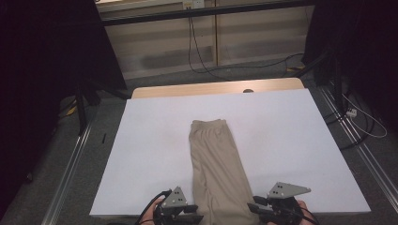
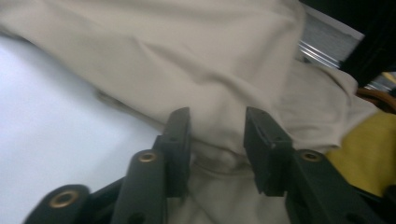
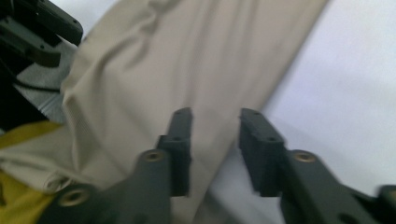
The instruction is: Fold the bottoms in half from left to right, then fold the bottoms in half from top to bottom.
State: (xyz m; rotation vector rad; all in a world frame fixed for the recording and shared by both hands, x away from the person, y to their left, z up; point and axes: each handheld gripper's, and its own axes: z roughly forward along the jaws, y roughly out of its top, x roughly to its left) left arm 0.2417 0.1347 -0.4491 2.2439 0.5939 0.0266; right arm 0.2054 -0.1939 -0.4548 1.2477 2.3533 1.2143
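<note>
Both tools (image 1: 193,213) (image 1: 253,208) part-open — astride beige trousers' (image 1: 216,164) near edges.

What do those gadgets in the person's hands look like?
Two hand-held tongs, left and right, built of black metal. Each carries a grey three-cornered plate on top, flat black jaws on arms with brass-ringed holes, and a black cable trailing off. Yellow cloth shows behind them.

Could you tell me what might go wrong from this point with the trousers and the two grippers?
1. The trousers hang over the near edge of the table; with both sets of jaws open, they could slide off.
2. The left gripper has bunched cloth between its jaws, so closing may catch a wrinkle, not a clean edge.
3. The right gripper straddles the cloth's edge and may grip too little.
</note>
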